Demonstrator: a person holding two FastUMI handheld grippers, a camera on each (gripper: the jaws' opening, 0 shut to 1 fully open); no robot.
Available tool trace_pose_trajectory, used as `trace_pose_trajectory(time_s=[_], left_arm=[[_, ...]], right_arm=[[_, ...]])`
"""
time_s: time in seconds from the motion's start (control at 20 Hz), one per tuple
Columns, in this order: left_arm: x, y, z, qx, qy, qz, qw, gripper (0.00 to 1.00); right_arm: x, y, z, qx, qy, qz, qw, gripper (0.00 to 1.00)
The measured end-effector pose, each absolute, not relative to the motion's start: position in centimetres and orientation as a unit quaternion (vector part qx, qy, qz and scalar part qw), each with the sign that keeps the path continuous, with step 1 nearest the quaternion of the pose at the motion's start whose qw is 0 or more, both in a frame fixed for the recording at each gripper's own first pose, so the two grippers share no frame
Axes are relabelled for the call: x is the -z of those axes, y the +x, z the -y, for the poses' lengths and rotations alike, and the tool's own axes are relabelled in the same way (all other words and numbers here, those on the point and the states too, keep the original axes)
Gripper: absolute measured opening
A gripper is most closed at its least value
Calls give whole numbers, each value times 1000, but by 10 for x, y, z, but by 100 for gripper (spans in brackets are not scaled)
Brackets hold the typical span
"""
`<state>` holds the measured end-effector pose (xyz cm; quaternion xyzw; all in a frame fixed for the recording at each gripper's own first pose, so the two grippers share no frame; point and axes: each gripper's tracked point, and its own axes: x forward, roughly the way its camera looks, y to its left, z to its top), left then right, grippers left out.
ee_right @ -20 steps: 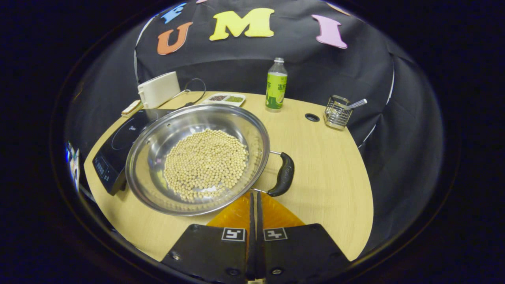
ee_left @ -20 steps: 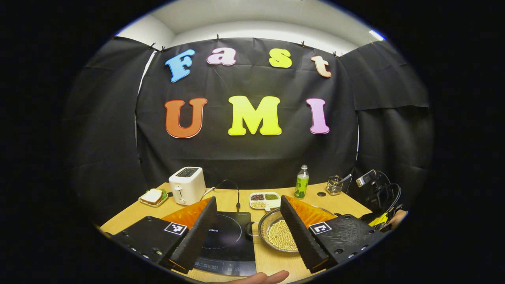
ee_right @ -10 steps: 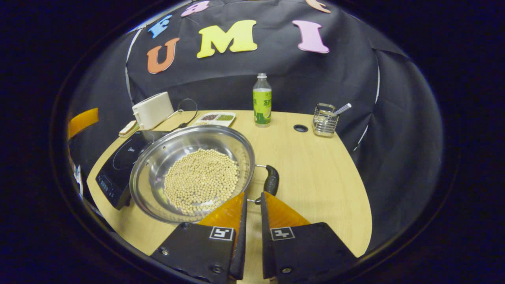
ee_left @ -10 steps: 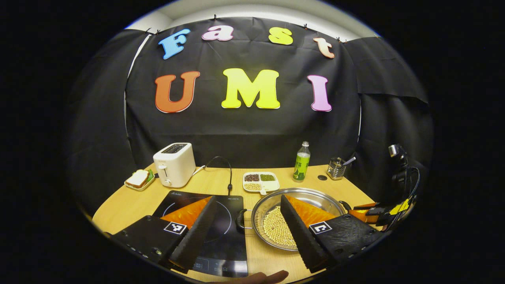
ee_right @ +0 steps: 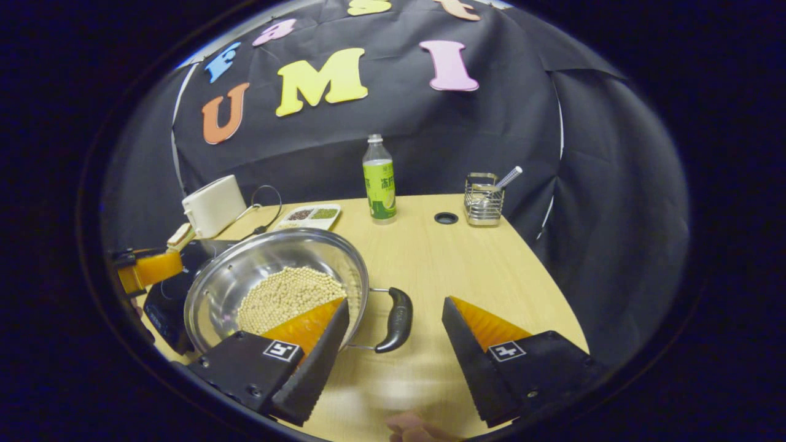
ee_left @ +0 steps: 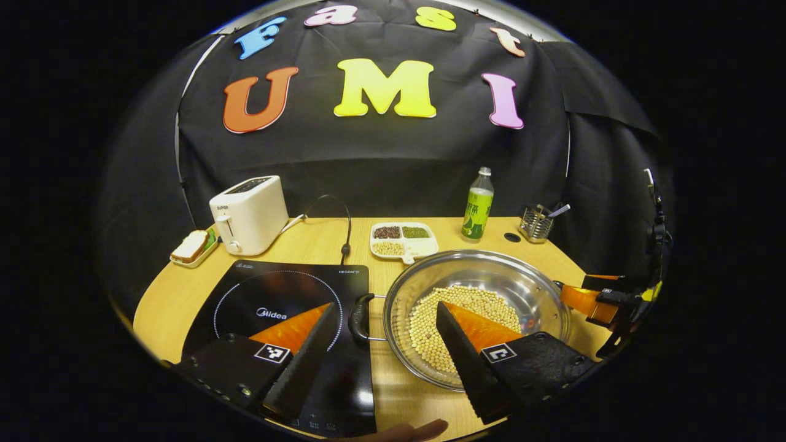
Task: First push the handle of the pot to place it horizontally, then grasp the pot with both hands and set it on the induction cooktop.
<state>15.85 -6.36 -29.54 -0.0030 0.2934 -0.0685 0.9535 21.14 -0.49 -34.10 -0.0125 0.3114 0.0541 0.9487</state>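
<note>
Pot (ee_left: 479,307) sitting beside the induction cooktop (ee_left: 288,301) — both grippers spread: left gripper (ee_left: 384,362) facing its near handle (ee_left: 359,317), right gripper (ee_right: 393,356) straddling the other handle (ee_right: 396,319).

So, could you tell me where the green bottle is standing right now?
In the right gripper view the green bottle stands upright at the table's far edge, between the sectioned snack tray on its left and the wire holder on its right.
</note>
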Motion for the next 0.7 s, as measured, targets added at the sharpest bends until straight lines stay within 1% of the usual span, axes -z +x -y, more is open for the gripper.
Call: trace_pose_trajectory(time_s=[0.25,0.35,0.6,0.7], left_arm=[[327,176,59,62,-5,-326,943,98],[337,181,56,59,-1,-339,939,97],[349,189,52,55,-11,-355,933,97],[356,189,61,67,-32,-371,926,95]], right_arm=[[358,225,10,-36,-27,-330,943,97],[354,229,12,-27,-26,-319,947,100],[353,238,14,-19,-46,-309,950,100],[356,239,14,-19,-38,-308,951,100]])
